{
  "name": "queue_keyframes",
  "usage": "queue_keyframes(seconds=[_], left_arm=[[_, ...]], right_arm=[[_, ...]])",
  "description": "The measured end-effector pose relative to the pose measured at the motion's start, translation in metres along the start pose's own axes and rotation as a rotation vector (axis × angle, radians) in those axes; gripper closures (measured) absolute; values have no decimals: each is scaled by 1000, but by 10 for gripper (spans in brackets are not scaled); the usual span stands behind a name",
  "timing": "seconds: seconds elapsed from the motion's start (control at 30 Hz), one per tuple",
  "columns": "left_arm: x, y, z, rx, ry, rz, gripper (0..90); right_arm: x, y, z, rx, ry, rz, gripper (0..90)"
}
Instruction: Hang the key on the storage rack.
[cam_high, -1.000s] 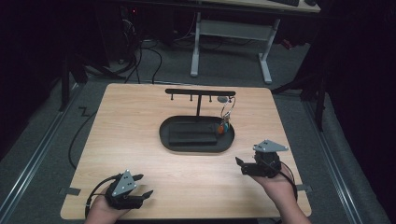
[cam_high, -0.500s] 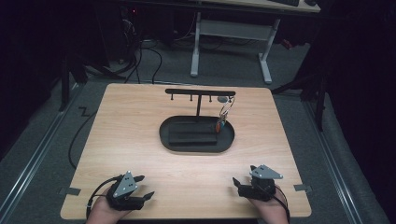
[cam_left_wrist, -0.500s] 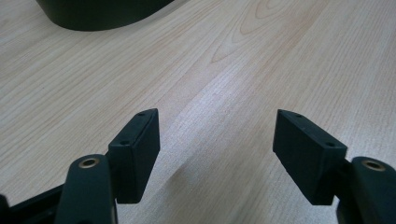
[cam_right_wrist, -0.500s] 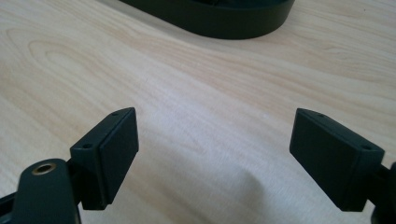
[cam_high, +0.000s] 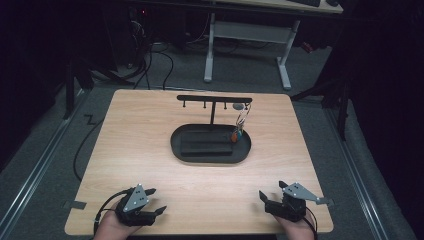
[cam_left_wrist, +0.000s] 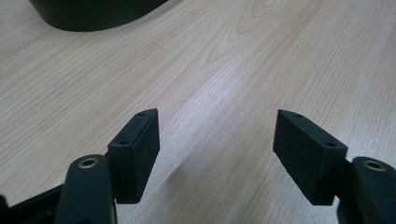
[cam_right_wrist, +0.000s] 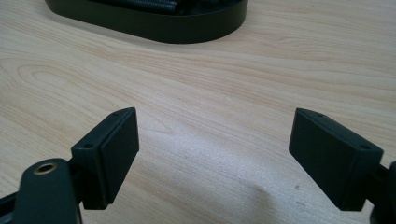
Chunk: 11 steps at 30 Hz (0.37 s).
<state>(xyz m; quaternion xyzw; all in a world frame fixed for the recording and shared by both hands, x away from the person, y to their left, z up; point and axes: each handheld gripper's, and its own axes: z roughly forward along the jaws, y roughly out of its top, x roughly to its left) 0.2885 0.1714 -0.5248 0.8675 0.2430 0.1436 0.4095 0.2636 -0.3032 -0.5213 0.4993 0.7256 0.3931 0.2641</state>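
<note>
**Both grippers parked at the near edge, keys on the stand's right hook**

The wooden table (cam_high: 150, 130) carries one fixture at its centre: a black oval tray (cam_high: 210, 145) with a T-shaped stand (cam_high: 214, 100) rising from its back. The stand's crossbar has several small hooks. From the hook at its right end hangs a bunch of keys (cam_high: 239, 125), its ring at the top and an orange and teal tag at the bottom, which dangles just over the tray's right end.

The left gripper (cam_high: 150, 205) rests low at the near left corner of the table, and the right gripper (cam_high: 267, 200) at the near right corner. Both are well apart from the tray. In each gripper view the two black jaws stand wide apart over bare wood, with nothing between them; the tray's dark wall shows at the top of each.

The work looks finished, or paused, with the keys hung and both hands drawn to rest. If the keys are to be handled next, the right gripper is the better placed. It would do well to rise above the tray's wall first, approach the ring from the front, and close on the ring rather than the swinging tag. Lifting straight up should clear the hook cleanly. A sideways pull could tip the light stand.
</note>
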Motion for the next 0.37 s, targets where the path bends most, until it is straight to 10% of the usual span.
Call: queue_keyframes(seconds=[0.37], left_arm=[[3, -1, -5, -9, 12, 2, 322]], right_arm=[[2, -1, 6, 27, -5, -11, 161]])
